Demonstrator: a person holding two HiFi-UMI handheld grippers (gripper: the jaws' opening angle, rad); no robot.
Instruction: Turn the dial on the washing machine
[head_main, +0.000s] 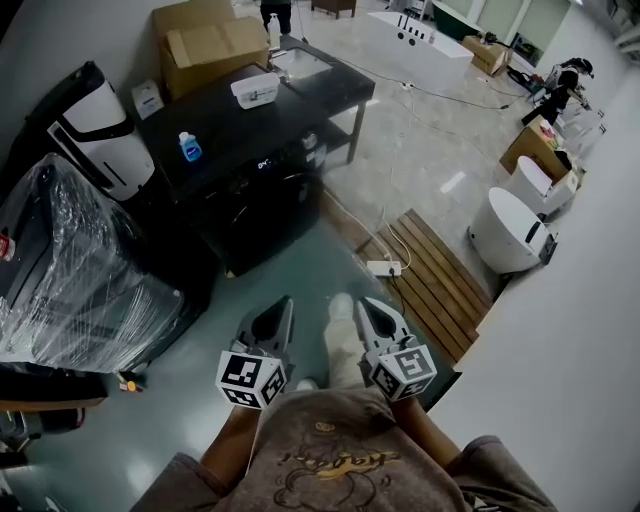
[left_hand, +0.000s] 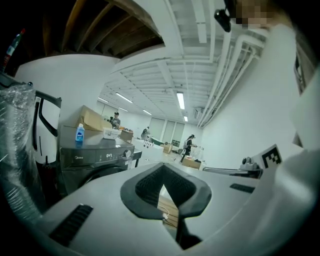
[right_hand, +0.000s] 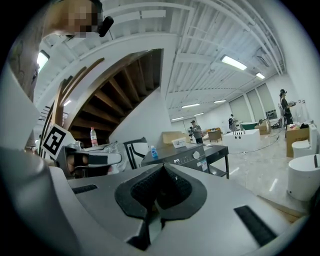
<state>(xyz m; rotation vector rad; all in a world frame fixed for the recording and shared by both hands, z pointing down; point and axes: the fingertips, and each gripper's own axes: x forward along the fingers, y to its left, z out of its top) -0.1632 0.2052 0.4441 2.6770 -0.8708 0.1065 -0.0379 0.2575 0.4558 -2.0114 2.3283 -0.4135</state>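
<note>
The dark front-loading washing machine (head_main: 250, 195) stands on the floor ahead of me, its round dial (head_main: 310, 142) at the right end of the control panel. The dial also shows in the left gripper view (left_hand: 127, 154) and the right gripper view (right_hand: 196, 155), small and far off. My left gripper (head_main: 268, 330) and right gripper (head_main: 375, 325) are held side by side close to my body, well short of the machine. Both are shut with nothing between the jaws, which point toward the washer (left_hand: 95, 160) (right_hand: 185, 157).
A blue bottle (head_main: 190, 147) and a white box (head_main: 255, 90) sit on the washer top. A plastic-wrapped appliance (head_main: 70, 260) stands at left, cardboard boxes (head_main: 210, 45) behind. A power strip (head_main: 384, 267), wooden slat mat (head_main: 435, 280) and white toilets (head_main: 510, 230) lie at right.
</note>
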